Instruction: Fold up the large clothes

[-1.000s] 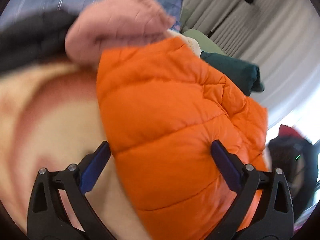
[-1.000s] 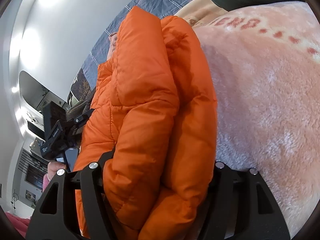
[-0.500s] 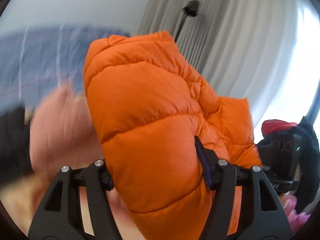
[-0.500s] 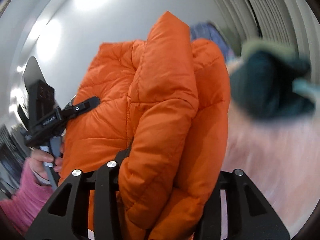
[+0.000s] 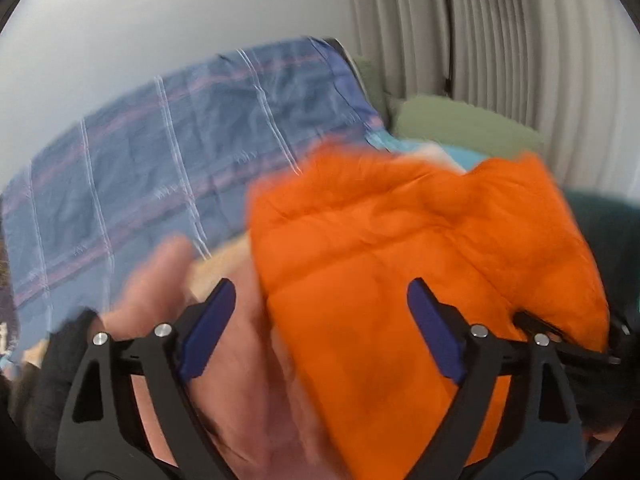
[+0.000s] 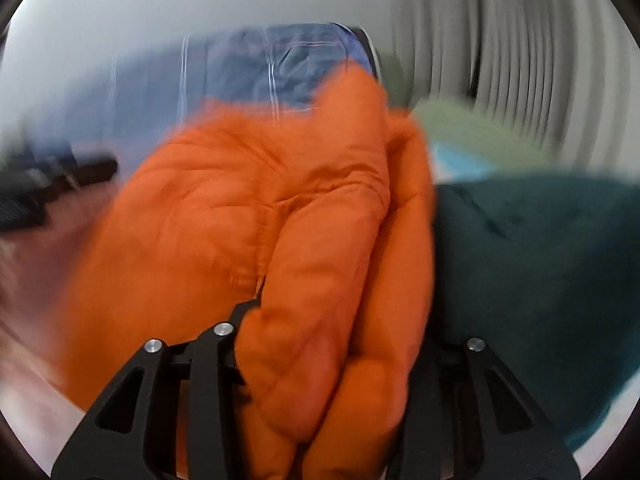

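An orange puffer jacket [image 5: 420,280] fills the lower right of the left wrist view, blurred by motion. My left gripper [image 5: 320,320] is open, its blue pads [image 5: 208,328] wide apart, with the jacket's edge lying between them. In the right wrist view my right gripper [image 6: 332,364] is shut on a thick bunched fold of the orange jacket [image 6: 256,220]. The fingertips are hidden in the fabric.
A blue plaid cover [image 5: 160,168] lies behind. A pink garment [image 5: 224,380] sits under the left gripper, beside a dark one [image 5: 36,392]. A dark teal garment [image 6: 540,280] lies right of the jacket, with green cloth [image 6: 472,132] and grey curtains [image 5: 520,40] beyond.
Both grippers swung the jacket toward the plaid cover and down. My left gripper opened and no longer clamps the jacket. The right grip stays.
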